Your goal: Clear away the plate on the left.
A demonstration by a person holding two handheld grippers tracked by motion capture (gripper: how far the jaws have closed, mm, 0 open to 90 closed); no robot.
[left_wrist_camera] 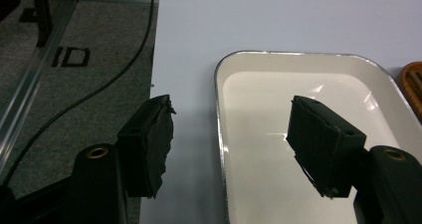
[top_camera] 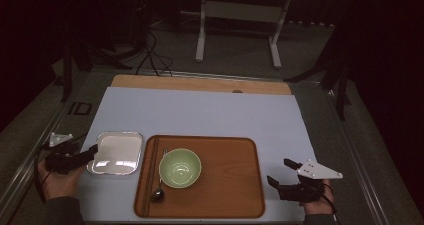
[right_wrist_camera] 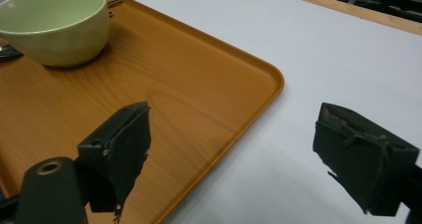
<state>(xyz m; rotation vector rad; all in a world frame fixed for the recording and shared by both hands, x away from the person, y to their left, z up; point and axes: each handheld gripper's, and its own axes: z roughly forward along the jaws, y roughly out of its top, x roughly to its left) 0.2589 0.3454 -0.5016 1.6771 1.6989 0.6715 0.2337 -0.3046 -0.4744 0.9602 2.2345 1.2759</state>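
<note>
Left gripper (top_camera: 92,151) at the white dish (top_camera: 116,153), jaws wide apart.
Up close: near rim between those jaws, no squeeze. Right gripper (right_wrist_camera: 234,157), jaws wide too, over the brown tray's (right_wrist_camera: 209,99) corner, nothing held.

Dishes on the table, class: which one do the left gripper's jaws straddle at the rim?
The white rectangular dish left of the wooden tray; the round green bowl sits on that tray, away from the left gripper.

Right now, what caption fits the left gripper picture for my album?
Open left gripper straddles the near rim of the white metal-edged tray on the pale blue mat.
</note>
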